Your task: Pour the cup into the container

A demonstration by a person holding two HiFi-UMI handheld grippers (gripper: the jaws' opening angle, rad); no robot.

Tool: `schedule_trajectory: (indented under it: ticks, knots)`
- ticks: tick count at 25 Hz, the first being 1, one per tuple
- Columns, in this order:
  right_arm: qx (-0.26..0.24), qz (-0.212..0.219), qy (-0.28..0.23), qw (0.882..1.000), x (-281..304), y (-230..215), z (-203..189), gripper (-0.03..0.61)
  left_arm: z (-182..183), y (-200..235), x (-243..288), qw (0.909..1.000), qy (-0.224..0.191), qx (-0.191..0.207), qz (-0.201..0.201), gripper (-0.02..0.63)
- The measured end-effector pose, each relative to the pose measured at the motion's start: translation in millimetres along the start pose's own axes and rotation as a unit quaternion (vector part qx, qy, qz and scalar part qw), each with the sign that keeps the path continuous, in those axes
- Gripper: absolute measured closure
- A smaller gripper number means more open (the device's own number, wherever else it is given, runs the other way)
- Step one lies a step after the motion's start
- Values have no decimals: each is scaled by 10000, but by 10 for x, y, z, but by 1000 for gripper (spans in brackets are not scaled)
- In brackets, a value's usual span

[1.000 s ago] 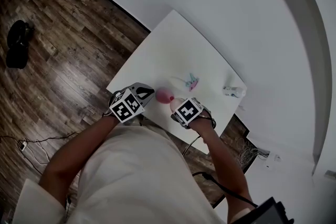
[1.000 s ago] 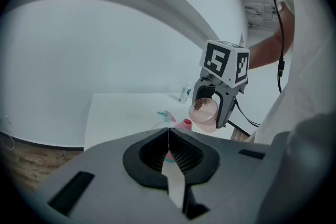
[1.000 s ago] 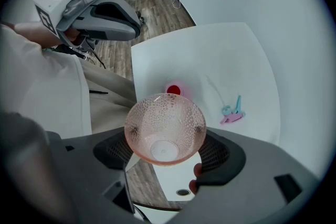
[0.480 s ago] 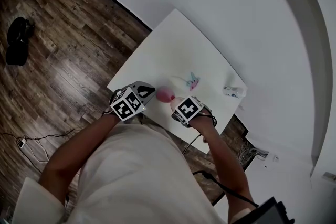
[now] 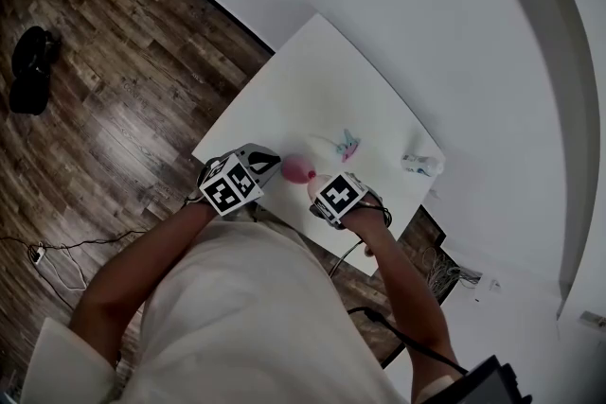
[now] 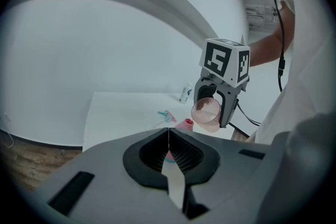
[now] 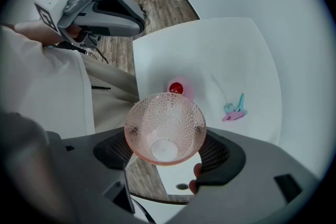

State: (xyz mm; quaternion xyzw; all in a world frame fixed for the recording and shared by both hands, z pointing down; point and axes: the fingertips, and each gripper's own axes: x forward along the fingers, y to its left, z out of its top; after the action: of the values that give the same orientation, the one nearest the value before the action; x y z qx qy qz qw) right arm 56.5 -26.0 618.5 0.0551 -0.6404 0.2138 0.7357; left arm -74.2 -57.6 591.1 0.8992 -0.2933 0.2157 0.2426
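Right gripper view shows the right gripper (image 7: 165, 150) pinching the dimpled pink cup (image 7: 165, 131), tipped toward the small pink container (image 7: 176, 88) on the table and seemingly empty, so little pouring remains; the left gripper (image 6: 168, 152) is pressed together on nothing.

Only small shifts: the left gripper (image 5: 263, 167) edges slightly rightward, nearer the pink container (image 5: 297, 169); the right gripper (image 7: 167, 150), carrying the cup (image 7: 165, 128), creeps a touch up the head view; the floor (image 5: 114, 99) drifts slightly upward in that view.
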Motion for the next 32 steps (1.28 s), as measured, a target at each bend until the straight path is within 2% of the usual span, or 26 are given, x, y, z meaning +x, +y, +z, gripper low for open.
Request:
schedule_trajectory:
  ticks: [32]
  knots:
    - [-87, -6, 247, 9997, -123, -21, -20, 206, -81, 35, 42, 10000, -22, -75, -26, 603]
